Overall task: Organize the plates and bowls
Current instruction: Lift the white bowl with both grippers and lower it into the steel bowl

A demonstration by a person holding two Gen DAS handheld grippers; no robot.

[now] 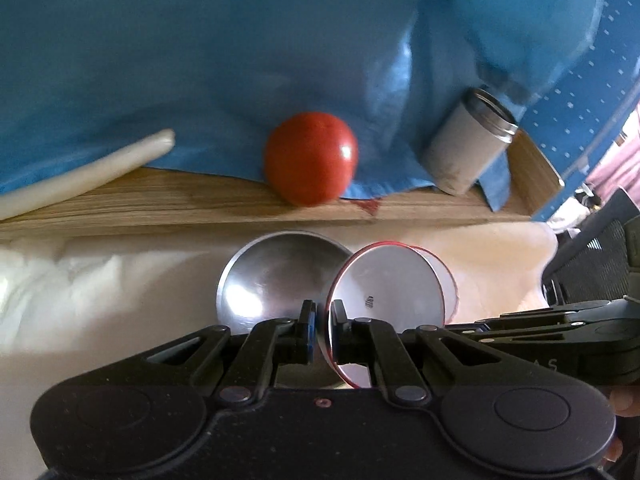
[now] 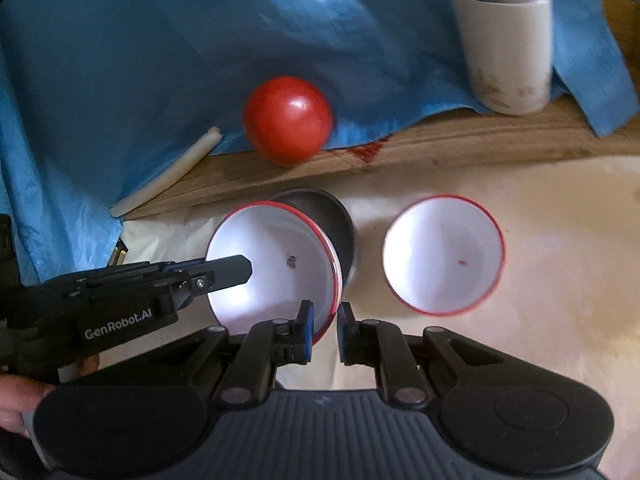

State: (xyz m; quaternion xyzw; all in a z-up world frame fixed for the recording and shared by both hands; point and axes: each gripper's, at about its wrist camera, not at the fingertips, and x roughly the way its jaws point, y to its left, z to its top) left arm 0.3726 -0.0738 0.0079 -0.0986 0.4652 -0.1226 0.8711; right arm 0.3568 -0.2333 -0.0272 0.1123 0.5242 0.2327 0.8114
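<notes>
While narrowed to a thin gap, pinches the near rim of a tilted red-rimmed white bowl (image 2: 276, 240) with the right tool (image 2: 324, 312). Clamps the left rim of that same bowl with the left tool (image 1: 322, 314), jaws almost together, one finger lying inside the wall. Grips the left tool's handle with a hand (image 2: 16, 400) at the lower left of the right wrist view.

Holds the bowl aslant in front of a steel bowl (image 1: 272, 276), partly covering it; cannot tell whether touching. Shows a second red-rimmed bowl (image 2: 444, 256) upright to the right, apart from the pair, with a small red fleck inside.

Sets the steel bowl and the second bowl on a creased cream sheet (image 2: 560, 280) spread over the tabletop. Ends that sheet at a wooden board (image 2: 440, 140) marked by a red triangular stain near its edge. Drapes a blue cloth (image 2: 140, 60) over the board's far part. Carries, along the cloth's near edge, a glossy red ball (image 2: 288, 120), a pale stick (image 2: 168, 176) lying to its left, and a white tumbler (image 2: 508, 48) with a steel mouth, upright to its right. Includes a dark mesh chair back (image 1: 592, 256) at the right edge of the left wrist view.
</notes>
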